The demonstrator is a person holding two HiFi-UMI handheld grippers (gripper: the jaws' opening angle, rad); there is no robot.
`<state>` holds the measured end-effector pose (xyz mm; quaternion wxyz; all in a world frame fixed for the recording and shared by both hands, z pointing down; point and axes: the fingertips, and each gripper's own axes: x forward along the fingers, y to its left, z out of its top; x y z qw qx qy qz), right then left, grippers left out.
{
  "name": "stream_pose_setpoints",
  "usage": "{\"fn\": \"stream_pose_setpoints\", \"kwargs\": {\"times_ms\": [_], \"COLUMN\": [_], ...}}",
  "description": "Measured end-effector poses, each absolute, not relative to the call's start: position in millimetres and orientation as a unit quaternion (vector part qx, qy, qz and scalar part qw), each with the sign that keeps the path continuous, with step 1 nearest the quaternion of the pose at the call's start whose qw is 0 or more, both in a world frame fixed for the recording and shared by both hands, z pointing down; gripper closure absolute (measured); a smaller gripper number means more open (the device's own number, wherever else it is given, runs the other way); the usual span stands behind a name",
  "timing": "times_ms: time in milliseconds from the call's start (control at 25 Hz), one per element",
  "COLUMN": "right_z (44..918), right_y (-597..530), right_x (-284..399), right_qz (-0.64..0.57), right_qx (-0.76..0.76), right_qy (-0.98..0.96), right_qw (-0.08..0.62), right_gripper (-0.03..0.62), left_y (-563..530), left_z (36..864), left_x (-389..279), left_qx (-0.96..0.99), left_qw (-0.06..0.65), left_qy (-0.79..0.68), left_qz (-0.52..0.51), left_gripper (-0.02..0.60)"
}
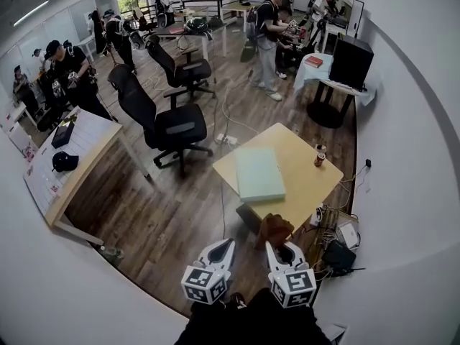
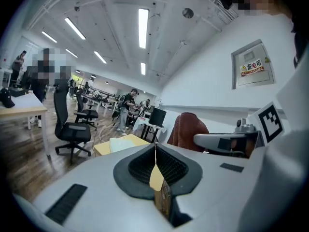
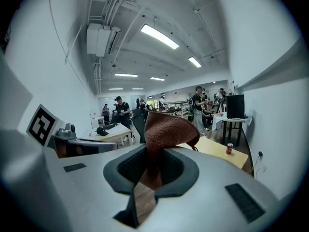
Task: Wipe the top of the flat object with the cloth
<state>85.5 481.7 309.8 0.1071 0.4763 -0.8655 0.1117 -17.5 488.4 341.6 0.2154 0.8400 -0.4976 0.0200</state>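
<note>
2 hand-held grippers low in head view: left gripper [image 1: 224,246] w/ jaws pressed together, nothing btwn; right gripper [image 1: 280,249] clamped on 1 rust-brown terry cloth [image 1: 274,228], bunched above jaws, just short of near table edge. 1 pale green flat rectangular pad [image 1: 259,173] on 1 light wooden square table [image 1: 302,157], toward left edge. 1 red drinks can [image 1: 320,156] by right edge. Bare tabletop btwn pad & can; open floor [image 1: 180,214] left of table

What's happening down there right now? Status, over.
Left gripper shut, empty. Right gripper shut on the cloth, short of the flat object lying on the table. Can stands apart beside it.
</note>
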Motion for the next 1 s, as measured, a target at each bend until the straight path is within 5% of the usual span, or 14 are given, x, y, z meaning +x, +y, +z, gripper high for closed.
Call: {"fn": "stream_pose_setpoints", "kwargs": {"times_ms": [360, 1000], "right_z": [353, 361], "right_y": [453, 246], "right_x": [68, 98], "right_qz": [0.163, 0.195], "right_qx": [0.476, 0.440], "right_qy": [-0.847, -0.865], "right_qw": [0.169, 0.139], "right_gripper": [0.526, 0.526], "left_y": [463, 245], "left_z": [376, 385], "left_x": [-43, -28], "left_qx": [0.823, 0.805], "left_qw": [0.263, 0.261], "left_qy": [-0.502, -0.532], "left_qz": [0.026, 0.026], "left_gripper": [0.548, 0.548]}}
